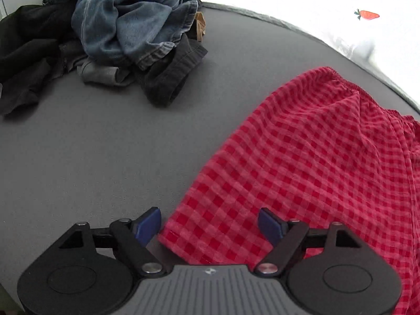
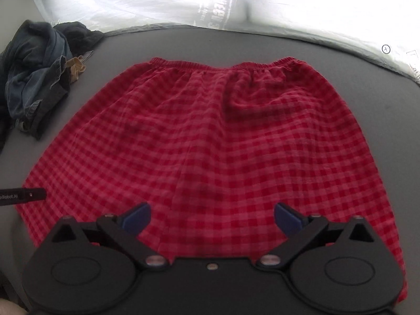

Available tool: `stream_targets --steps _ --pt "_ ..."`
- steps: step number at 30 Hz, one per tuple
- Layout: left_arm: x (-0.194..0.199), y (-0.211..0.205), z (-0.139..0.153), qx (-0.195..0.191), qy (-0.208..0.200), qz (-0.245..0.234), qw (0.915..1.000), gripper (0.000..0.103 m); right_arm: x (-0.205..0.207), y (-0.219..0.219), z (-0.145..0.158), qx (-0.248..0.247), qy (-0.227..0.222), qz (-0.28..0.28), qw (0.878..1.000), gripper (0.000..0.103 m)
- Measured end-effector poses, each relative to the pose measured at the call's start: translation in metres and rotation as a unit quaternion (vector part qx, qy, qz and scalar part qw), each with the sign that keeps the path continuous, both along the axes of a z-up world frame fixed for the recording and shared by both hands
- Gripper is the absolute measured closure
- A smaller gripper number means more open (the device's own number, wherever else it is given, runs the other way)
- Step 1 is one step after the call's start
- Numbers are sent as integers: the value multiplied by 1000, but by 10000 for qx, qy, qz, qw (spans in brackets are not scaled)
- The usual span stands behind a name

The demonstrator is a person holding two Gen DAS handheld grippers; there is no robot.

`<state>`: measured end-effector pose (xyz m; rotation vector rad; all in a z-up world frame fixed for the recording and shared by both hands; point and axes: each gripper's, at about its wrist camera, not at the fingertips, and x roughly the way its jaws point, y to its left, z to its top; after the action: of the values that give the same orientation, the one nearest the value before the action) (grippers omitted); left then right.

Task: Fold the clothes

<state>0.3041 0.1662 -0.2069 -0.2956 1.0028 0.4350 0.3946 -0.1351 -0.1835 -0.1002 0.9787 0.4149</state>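
Red checked shorts (image 2: pixel 210 136) lie spread flat on the grey table (image 2: pixel 354 65), elastic waistband at the far side, hem toward me. My right gripper (image 2: pixel 212 219) hovers open over the middle of the hem, with nothing between its blue pads. In the left wrist view the shorts (image 1: pixel 315 157) fill the right half. My left gripper (image 1: pixel 210 225) is open above their near left corner, and the cloth is not pinched. The tip of the left gripper (image 2: pixel 23 196) shows at the left edge of the right wrist view.
A heap of unfolded clothes (image 1: pixel 126 31), blue denim and black pieces, sits at the far left of the table. A white printed sheet (image 2: pixel 236 2) with a carrot picture lies beyond the table's far edge. Bare grey tabletop (image 1: pixel 92 157) lies between the heap and the shorts.
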Motion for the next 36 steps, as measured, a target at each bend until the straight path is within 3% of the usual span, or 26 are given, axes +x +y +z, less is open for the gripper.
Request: stream_targets --steps 1,2,3,4,7,11,13,17,20,21,22,25,27,29,32,34,36 --pt "0 -3 1 86 -76 -46 9999 45 -3 2 2 -57 -48 31 10000 2" --pt "-1 -5 1 128 -131 -60 9998 66 -4 1 5 -74 -89 27 9999 2" --pt "0 -6 2 129 -169 -45 9998 94 -5 1 7 -81 -127 13 9999 2" --pt "0 -7 5 50 -251 -24 9997 101 -6 -1 10 -75 -156 -23 9998 2" --pt "3 -14 26 -305 -696 -129 9970 101 -11 -10 15 -70 -203 -178 9996 2" --pt "23 -62 78 -458 -1403 -1163 9822 101 -23 -37 21 -43 -331 -569 9978 2" --pt "37 -100 103 -713 -1736 -1900 9637 101 -30 -56 23 -24 -405 -881 9953 2" --pt "54 -196 139 -1151 -2101 -3431 9083 100 -51 -106 27 -49 -581 -1637 9848 2" --pt "59 -270 133 -1213 -1972 -4332 8710 86 -70 -145 24 -130 -615 -2260 9721 2" --pt "60 -290 129 -1167 -1823 -4566 8629 72 -77 -158 21 -157 -590 -2466 9672 2" --pt "61 -301 123 -1093 -1605 -4701 8610 67 -83 -169 19 -174 -559 -2647 9626 2" --pt "49 -299 112 -1099 -1345 -4750 8627 58 -100 -196 11 -178 -434 -3050 9512 2" --pt "37 -288 108 -1057 -1259 -4662 8693 34 -110 -212 5 -151 -349 -3277 9440 2" --pt "28 -272 102 -830 -1142 -4388 8874 32 -112 -219 0 21 -259 -3294 9438 2" --pt "24 -242 91 -588 -729 -3664 9257 32 -108 -216 -4 374 -249 -2910 9557 11" --pt "22 -224 83 -479 -460 -3158 9465 32 -102 -204 -4 468 -355 -2430 9682 24" --pt "20 -215 73 -326 -234 -2808 9589 32 -93 -188 -7 448 -414 -1901 9799 40"
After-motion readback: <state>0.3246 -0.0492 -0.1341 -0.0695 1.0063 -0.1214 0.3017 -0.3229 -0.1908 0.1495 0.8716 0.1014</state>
